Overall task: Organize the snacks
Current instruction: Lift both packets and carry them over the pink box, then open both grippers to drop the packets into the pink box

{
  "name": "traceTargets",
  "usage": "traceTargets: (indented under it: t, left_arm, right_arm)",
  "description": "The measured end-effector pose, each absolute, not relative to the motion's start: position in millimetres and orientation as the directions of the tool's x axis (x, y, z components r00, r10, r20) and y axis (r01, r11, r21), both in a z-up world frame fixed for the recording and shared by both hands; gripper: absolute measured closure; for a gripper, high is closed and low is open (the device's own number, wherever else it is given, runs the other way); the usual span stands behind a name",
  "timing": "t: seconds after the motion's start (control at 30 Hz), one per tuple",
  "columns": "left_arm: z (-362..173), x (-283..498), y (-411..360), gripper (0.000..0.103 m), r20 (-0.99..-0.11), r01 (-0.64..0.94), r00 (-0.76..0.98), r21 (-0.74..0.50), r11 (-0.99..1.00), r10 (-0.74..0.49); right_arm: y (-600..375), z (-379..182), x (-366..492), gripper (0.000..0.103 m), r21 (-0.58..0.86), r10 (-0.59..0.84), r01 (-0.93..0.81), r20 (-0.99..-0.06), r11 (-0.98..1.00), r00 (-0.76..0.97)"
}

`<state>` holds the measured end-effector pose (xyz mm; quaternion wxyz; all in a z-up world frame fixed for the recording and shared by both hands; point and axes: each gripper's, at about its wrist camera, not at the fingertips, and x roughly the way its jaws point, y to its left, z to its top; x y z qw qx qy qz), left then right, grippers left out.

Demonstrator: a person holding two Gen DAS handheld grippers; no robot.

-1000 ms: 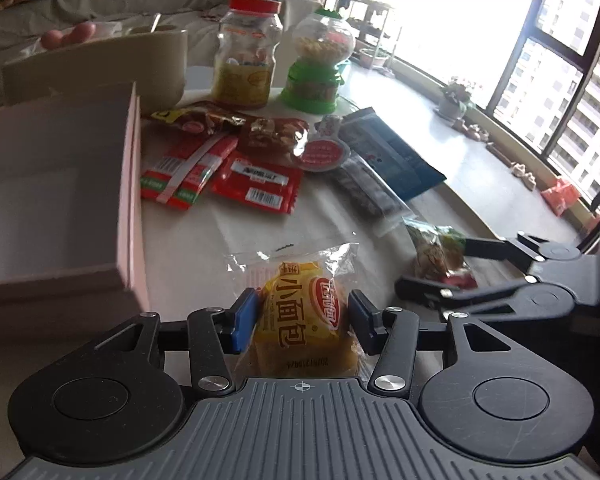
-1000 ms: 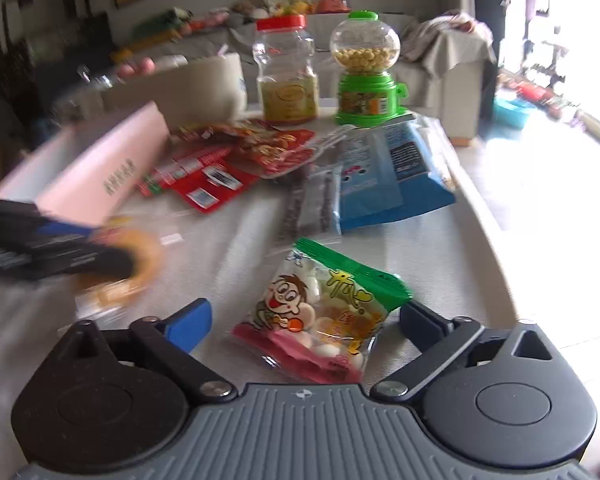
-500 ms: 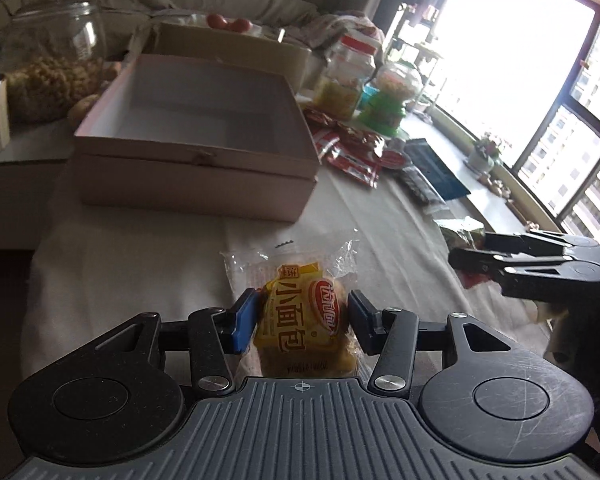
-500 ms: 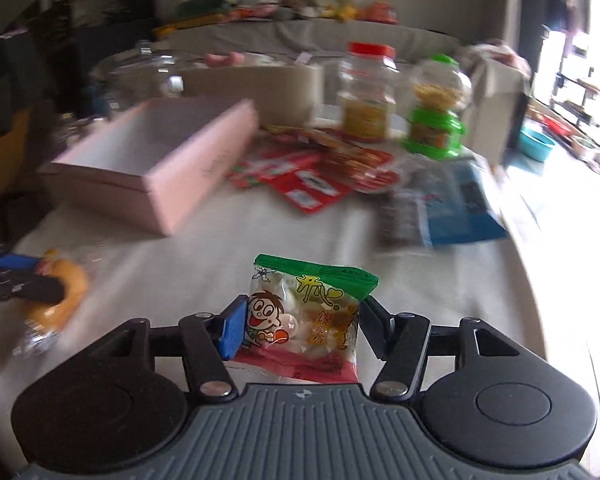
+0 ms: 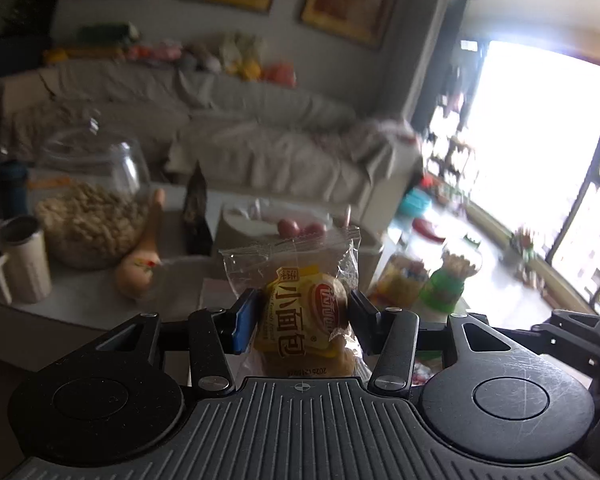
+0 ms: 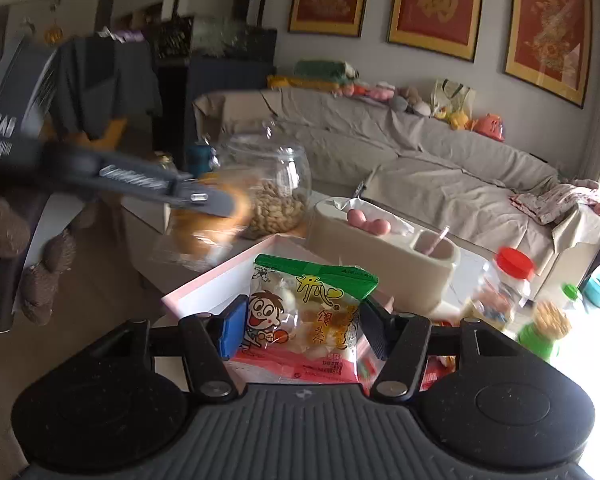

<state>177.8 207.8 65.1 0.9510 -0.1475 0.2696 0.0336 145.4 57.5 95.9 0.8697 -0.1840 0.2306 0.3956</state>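
Note:
My left gripper [image 5: 302,314] is shut on a yellow bread packet [image 5: 300,316] in clear wrap and holds it up in the air. It shows blurred in the right wrist view [image 6: 212,216], at the left above the table. My right gripper [image 6: 302,328] is shut on a green-topped snack bag with a cartoon face [image 6: 304,320], raised above the near corner of the open pink box [image 6: 220,280]. The right gripper's arm shows at the left wrist view's right edge [image 5: 572,332].
A glass jar of peanuts [image 6: 272,188] and a beige organiser [image 6: 384,256] stand behind the box. A red-lidded jar [image 6: 500,284] and a green candy dispenser [image 6: 544,324] stand at the right. A mug [image 5: 20,264] stands at the left. A sofa [image 6: 420,160] is behind.
Both grippers have lifted their packets off the table and tilted upward. The views now look across the room instead of down at the table. The left gripper has swung up to the left.

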Motion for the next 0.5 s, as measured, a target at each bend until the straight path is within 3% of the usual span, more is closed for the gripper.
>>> traceTargets:
  t: [0.1, 0.2, 0.33, 0.4, 0.5]
  left_arm:
    - [31.8, 235.1, 216.5, 0.050, -0.637, -0.159, 0.770, -0.257, 0.953, -0.043]
    - [2.8, 261.0, 222.4, 0.050, -0.694, -0.200, 0.720, -0.218, 0.955, -0.008]
    - [-9.6, 265.0, 220.5, 0.050, -0.700, -0.203, 0.713, -0.139, 0.969, 0.049]
    - [-8.8, 261.3, 219.5, 0.050, -0.685, -0.192, 0.725, -0.105, 0.976, 0.069]
    - [-8.1, 253.2, 211.8, 0.050, -0.659, -0.176, 0.745, -0.043, 0.983, 0.105]
  right_arm:
    - [92.8, 66.4, 166.8, 0.043, -0.151, 0.549, -0.769, -0.616, 0.621, 0.565]
    - [113.4, 37.4, 181.3, 0.043, -0.129, 0.532, -0.786, -0.669, 0.605, 0.520]
    - [124.1, 12.2, 200.1, 0.039, -0.015, 0.527, -0.825, -0.763, 0.565, 0.374]
    - [122.0, 10.1, 204.3, 0.033, 0.006, 0.536, -0.820, -0.760, 0.572, 0.368]
    - [111.6, 15.9, 204.2, 0.033, -0.009, 0.551, -0.818, -0.734, 0.575, 0.396]
